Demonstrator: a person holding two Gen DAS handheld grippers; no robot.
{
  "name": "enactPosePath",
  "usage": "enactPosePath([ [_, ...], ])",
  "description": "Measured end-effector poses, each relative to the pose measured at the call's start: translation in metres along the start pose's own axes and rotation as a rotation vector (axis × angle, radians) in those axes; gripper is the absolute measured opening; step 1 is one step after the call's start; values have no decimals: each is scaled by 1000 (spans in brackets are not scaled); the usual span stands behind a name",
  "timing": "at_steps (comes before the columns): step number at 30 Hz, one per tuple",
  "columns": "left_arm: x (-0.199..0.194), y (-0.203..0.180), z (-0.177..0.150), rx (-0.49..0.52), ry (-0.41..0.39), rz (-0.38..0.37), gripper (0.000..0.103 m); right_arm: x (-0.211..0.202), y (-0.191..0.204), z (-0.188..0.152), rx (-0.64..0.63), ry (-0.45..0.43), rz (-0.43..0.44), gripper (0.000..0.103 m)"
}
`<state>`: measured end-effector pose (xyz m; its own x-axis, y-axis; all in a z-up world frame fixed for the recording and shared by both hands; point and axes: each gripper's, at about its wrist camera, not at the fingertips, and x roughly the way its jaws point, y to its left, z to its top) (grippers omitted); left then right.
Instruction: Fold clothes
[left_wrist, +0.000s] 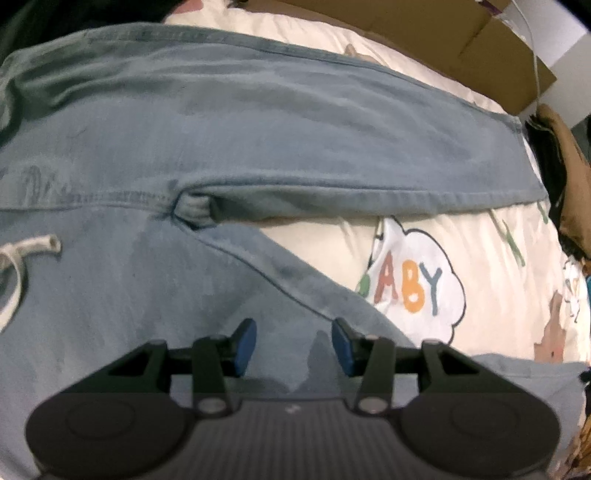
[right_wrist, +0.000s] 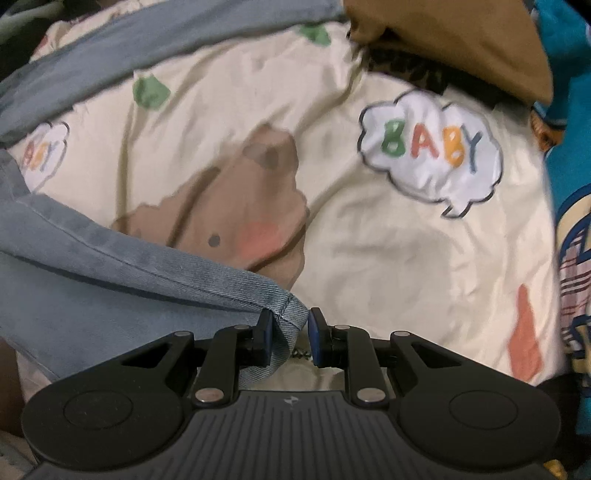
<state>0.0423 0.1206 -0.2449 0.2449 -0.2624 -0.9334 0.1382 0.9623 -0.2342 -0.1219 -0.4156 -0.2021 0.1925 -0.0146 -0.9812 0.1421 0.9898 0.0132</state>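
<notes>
Soft, faded blue denim trousers (left_wrist: 229, 140) with stitched seams and a white drawstring (left_wrist: 22, 258) lie across a wrinkled cream bedsheet (left_wrist: 480, 236) printed with bears and "BABY" clouds, their upper leg stretching lengthwise from left to right in the left wrist view. The left gripper (left_wrist: 293, 345) hangs over the lower leg, its blue pads partly apart and holding nothing. The right gripper (right_wrist: 290, 336) stands nearly closed around that leg's hem corner (right_wrist: 290, 314); whether both pads press it cannot be told.
</notes>
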Motion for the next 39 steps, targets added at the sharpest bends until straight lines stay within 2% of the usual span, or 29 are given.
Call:
enactPosePath([
  [6,-3,0,18,-2,-51,60,50,-34,4,8,-20,-22,-1,19],
  [10,1,3,36,-15,-77,207,51,-41,4,8,-18,-10,2,19],
  [14,7,14,50,-24,-60,295,63,-39,5,8,-16,-8,-2,19],
  [19,26,26,62,-8,-17,362,66,-34,5,9,-7,-10,-6,19],
  [21,25,34,65,-42,-25,352,67,-34,5,10,-6,-7,-6,19],
  [25,16,46,72,-85,-52,355,61,-36,4,10,-3,12,-4,19],
  [30,8,48,82,-75,-78,357,54,-35,6,11,-18,33,-18,19],
  [34,10,46,83,-71,-75,355,54,-42,8,13,-23,37,-22,19],
  [39,15,48,83,-72,-70,350,54,-72,12,12,-35,29,-12,19],
])
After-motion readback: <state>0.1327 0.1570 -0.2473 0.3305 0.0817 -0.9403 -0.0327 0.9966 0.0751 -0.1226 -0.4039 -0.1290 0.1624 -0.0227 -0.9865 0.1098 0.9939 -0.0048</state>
